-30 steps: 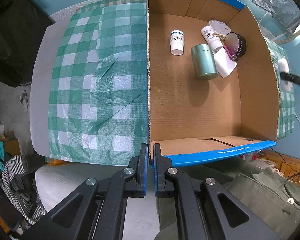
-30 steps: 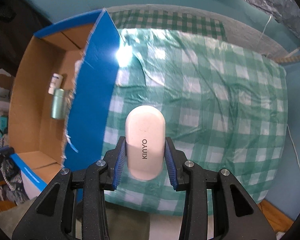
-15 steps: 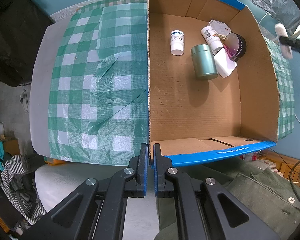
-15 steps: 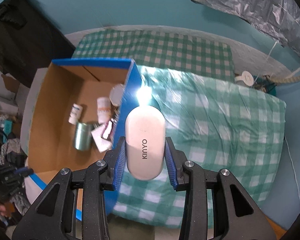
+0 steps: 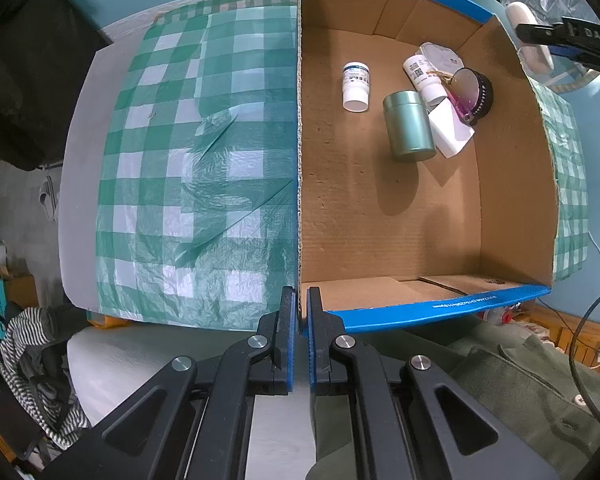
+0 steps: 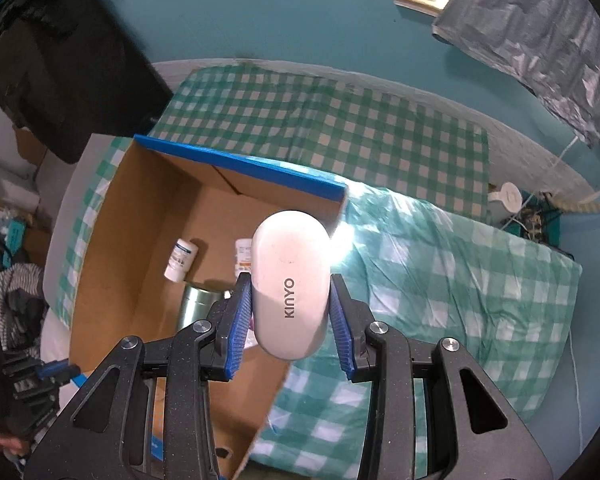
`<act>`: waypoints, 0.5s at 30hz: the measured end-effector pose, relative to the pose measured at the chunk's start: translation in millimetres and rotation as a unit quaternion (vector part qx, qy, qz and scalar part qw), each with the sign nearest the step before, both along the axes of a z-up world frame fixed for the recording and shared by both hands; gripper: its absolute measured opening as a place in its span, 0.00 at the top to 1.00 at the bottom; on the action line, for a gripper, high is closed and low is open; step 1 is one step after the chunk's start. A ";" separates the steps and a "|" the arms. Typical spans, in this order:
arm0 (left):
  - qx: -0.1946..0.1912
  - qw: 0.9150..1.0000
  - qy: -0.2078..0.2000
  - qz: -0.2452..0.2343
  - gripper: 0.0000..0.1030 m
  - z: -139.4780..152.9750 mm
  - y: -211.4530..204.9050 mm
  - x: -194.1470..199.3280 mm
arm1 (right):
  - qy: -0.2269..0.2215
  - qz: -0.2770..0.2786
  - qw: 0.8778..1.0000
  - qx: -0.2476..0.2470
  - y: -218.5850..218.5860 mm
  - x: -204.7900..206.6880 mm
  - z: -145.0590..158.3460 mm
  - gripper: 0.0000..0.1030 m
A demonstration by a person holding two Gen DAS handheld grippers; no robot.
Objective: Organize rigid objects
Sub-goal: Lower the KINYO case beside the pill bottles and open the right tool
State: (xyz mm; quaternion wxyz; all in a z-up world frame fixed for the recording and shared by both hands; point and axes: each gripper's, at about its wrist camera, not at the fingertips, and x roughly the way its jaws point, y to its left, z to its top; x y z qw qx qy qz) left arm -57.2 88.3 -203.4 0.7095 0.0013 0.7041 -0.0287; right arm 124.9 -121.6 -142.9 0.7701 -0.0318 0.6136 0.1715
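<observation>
The right gripper (image 6: 290,312) is clamped on a white oval case (image 6: 290,284) marked KINYO, its blue pads pressing the case's two long sides, so the case's long axis runs forward along the fingers and its rounded far end sticks out well beyond the tips. The relation that matters is where the case hangs against the cardboard box (image 6: 112,264): in the right wrist view it sits over the box's blue-edged corner, with the open interior down and to the left of it and the checked cloth (image 6: 440,280) to the right, so a drop into the box probably needs a little more travel leftward before release. The right hand is plainly the one to do it; the left gripper (image 5: 298,312) is pinched shut on the box's near wall at the corner, steadying it. The left wrist view gives what the other hides: the whole box floor, with a white bottle (image 5: 356,86), a green tin (image 5: 408,126), a second white bottle (image 5: 424,78) and a black round thing (image 5: 474,94) bunched at the far right, and bare floor nearer the camera; it also shows the case held high past the box's far right corner
</observation>
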 end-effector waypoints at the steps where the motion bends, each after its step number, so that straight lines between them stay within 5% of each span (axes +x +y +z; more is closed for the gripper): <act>1: 0.000 1.000 0.000 0.000 0.96 -0.2 -0.1 -0.1 | 0.001 0.002 1.000 -0.001 1.4 0.7 -1.4 0.64; 15: 0.000 1.000 0.000 -0.001 0.96 0.0 1.4 -0.8 | 0.022 0.008 1.000 -0.001 13.3 8.4 -25.2 0.64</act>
